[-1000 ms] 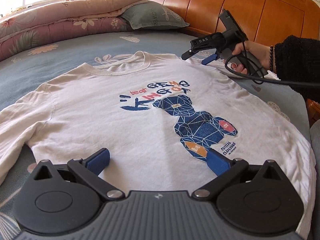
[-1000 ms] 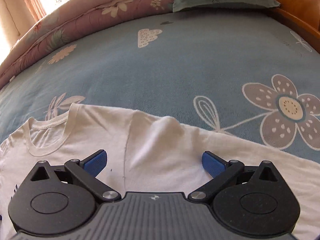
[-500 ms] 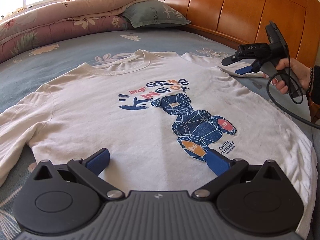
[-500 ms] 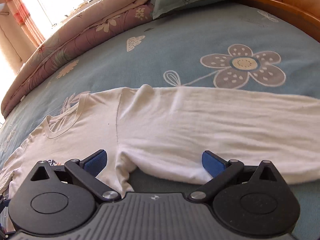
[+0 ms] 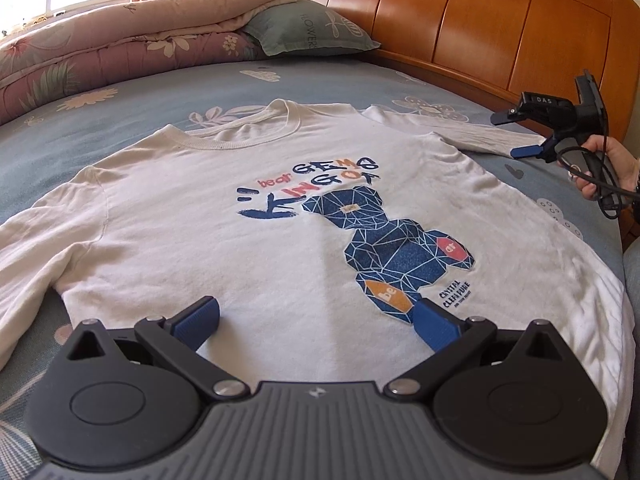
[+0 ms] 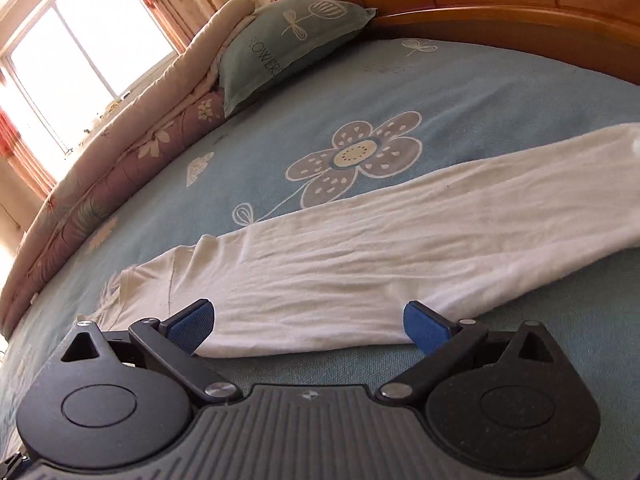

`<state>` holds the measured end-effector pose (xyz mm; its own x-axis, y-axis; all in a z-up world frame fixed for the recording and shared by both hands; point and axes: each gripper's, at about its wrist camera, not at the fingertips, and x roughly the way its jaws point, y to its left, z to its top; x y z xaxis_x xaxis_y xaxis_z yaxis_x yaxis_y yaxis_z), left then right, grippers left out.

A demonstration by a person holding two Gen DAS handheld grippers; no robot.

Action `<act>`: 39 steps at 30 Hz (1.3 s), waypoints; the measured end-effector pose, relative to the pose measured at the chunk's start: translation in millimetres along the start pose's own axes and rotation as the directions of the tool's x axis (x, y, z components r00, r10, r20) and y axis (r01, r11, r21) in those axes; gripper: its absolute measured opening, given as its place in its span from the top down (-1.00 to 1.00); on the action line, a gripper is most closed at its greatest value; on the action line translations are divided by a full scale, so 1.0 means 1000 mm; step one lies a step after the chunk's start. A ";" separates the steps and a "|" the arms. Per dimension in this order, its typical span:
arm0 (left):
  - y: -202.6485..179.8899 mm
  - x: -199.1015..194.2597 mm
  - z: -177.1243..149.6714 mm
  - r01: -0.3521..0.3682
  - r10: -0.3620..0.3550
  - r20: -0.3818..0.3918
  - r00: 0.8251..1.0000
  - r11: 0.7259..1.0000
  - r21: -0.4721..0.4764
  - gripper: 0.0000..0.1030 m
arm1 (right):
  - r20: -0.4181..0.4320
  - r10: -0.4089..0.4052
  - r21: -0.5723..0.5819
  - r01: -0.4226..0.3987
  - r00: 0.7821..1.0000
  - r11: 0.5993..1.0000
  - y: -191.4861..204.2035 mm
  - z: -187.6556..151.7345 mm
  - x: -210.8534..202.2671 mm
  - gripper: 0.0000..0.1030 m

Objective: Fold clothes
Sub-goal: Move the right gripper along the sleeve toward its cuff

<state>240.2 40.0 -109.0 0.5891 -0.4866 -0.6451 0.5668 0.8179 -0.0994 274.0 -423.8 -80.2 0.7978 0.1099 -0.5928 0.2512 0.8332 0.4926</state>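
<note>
A white long-sleeved shirt [image 5: 248,240] with a blue bear print lies face up and flat on the blue floral bed sheet [image 5: 160,96]. My left gripper [image 5: 316,318] hovers open over the shirt's lower hem, its blue pads wide apart with nothing between them. In the left wrist view my right gripper [image 5: 516,136] is held by a hand [image 5: 608,160] at the far right, near the end of the shirt's right sleeve. In the right wrist view that gripper [image 6: 308,322] stands open just over the stretched-out sleeve [image 6: 360,248], whose cuff runs off to the right.
A folded pink floral quilt [image 5: 120,52] and a grey-green pillow [image 5: 308,32] lie at the far end of the bed. The wooden headboard [image 5: 480,28] runs along the right. A bright window [image 6: 80,64] is behind the quilt.
My right gripper has drawn back to the right, from the shoulder out along the right sleeve, which now lies stretched out. My left gripper has stayed put over the hem.
</note>
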 end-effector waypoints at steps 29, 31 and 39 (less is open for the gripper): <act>0.001 0.001 -0.001 0.000 0.000 0.005 1.000 1.000 0.008 -0.98 | -0.084 -0.196 -0.245 0.171 0.977 0.954 0.010 0.016 0.009 -1.00; 0.000 0.000 -0.001 -0.002 0.002 0.002 1.000 1.000 0.008 -0.98 | -0.070 -0.203 -0.196 0.186 0.977 0.963 -0.005 0.011 -0.002 -1.00; -0.001 0.001 0.000 -0.008 0.009 -0.002 1.000 1.000 0.011 -0.98 | 0.046 -0.174 -0.045 0.176 0.984 0.983 -0.024 0.041 -0.025 -1.00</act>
<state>240.1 38.9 -109.3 0.5925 -0.4789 -0.6478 0.5681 0.8185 -0.0855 270.4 -468.9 -51.7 0.7664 -0.0613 -0.6395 0.3625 0.8631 0.3518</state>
